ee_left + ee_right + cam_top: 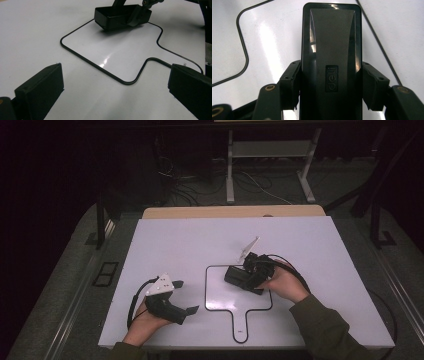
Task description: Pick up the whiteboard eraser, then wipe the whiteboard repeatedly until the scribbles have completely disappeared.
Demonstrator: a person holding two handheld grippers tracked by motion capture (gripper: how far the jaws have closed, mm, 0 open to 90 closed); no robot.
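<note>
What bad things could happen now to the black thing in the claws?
The right gripper pinches the glossy black rectangular plastic eraser only at its near end, so it might tip or slip. It hangs low over the white board with the thin black outline and could bump it.

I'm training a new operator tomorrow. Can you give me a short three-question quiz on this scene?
1. True or false: the right tongs are clamped on the black eraser.
2. The left tongs are: A) open with nothing between them, B) shut on the eraser, C) holding a pen.
3. Fill in: the eraser sits over the small whiteboard, which has a black ____ around it and a handle-like tab toward the person.

Key
1. True: the pads press on both long sides of the eraser.
2. A: the jaws stand wide apart over the white table.
3. Rim (border).
</note>
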